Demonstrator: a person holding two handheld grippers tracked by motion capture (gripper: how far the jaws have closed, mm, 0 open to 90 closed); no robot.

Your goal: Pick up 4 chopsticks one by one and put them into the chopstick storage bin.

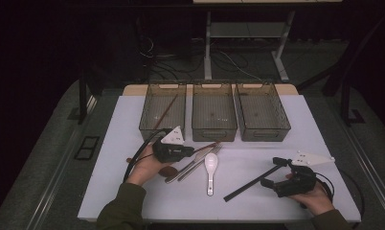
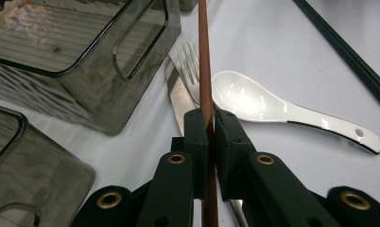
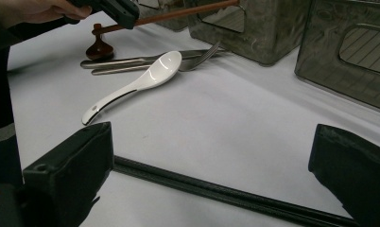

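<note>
A slim reddish-brown wooden chopstick (image 2: 204, 61) was clamped between the nearly closed jaws of the left gripper (image 2: 210, 125), the two black pads pressed against its sides partway along its length. Seen from the left gripper view, the stick ran straight along the gripper's own line, its far end reaching out over a steel fork (image 2: 190, 64) and knife (image 2: 176, 97) toward the smoked plastic bins (image 2: 84, 52). In the right gripper view it hung above the white table (image 3: 235, 127), clear of the surface and close to level, its far end rising slightly toward the bins. It was smooth, round and uniformly coloured. Just beside the fork and knife lay a white ceramic soup spoon (image 1: 210, 168), bowl toward the bins. Farther to the person's right, the right gripper (image 1: 276, 173) stood with its jaws wide apart, holding nothing, a black chopstick (image 3: 235, 196) lying on the table between them. Three bins stood in a row at the table's far side.
</note>
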